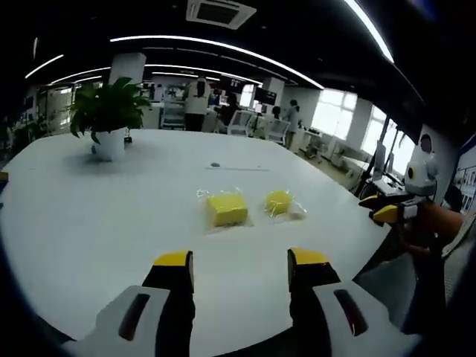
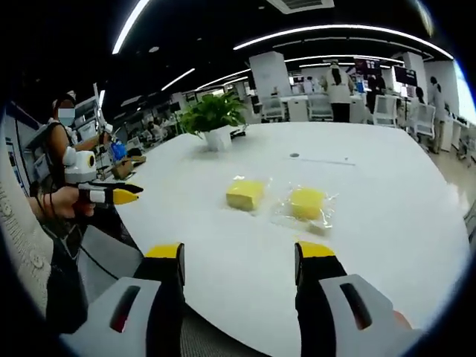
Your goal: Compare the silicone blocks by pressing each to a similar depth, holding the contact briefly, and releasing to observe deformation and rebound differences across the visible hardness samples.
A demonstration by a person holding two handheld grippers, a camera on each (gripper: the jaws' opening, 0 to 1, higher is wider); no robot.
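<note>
Two yellow silicone blocks in clear wrap; both tools wide open, empty.

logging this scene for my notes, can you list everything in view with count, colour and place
square silicone block: 1, yellow, in clear wrap, mid-table
round silicone block: 1, yellow, in clear wrap, beside the square one, apart
table: 1, white, large, rounded edge
potted plant: 1, green leaves, white pot, far side of table
office chairs: several, pale, behind table
people: a few, standing in background
left gripper: 1, yellow tips, open, over near table edge
right gripper: 1, yellow tips, open, over near table edge
</note>
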